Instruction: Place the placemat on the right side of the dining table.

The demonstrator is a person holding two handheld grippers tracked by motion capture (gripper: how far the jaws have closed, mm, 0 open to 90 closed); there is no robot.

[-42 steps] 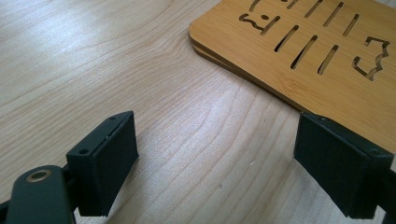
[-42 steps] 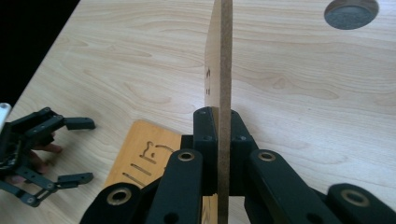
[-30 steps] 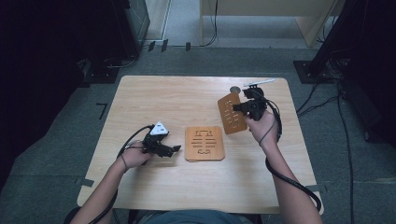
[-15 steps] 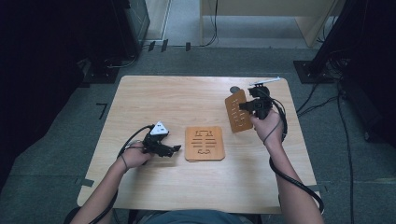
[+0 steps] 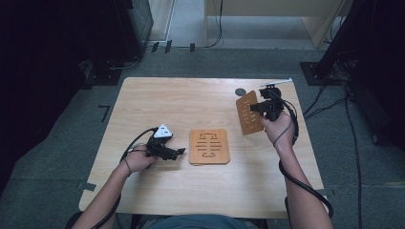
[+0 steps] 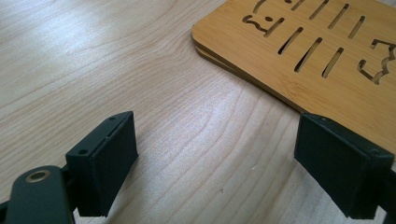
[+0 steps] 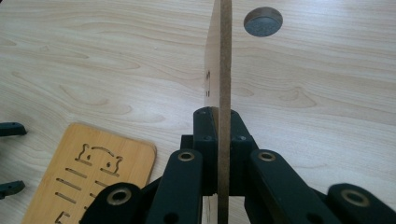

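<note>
Right gripper: jaws clamped on a thin wooden board, lifted off the table. In the right gripper view the lifted board is seen edge-on, pinched between the two black jaws and rising straight up from them. In the high view its slotted face shows, tilted, just left of the right hand.

Left gripper: jaws spread wide, holding nothing, low over the table. In the left gripper view the left gripper has bare wood grain between its jaws; the right-hand jaw in that view sits close to the edge of the flat board. Left hand grips the body, with the grey three-cornered plate on top.

Landmark: the flat board, a bamboo slab with cut-out slots and figures, lying flat near the table's middle. Left gripper is just beside it on its left, tips pointing toward it, apart from it. The lifted board is beyond it and to its right, well apart. In the right gripper view the flat board lies down-left of the jaws.

Small dark round disc on the table past the lifted board, also in the right gripper view. Pen-like stick near the far right table edge.
</note>
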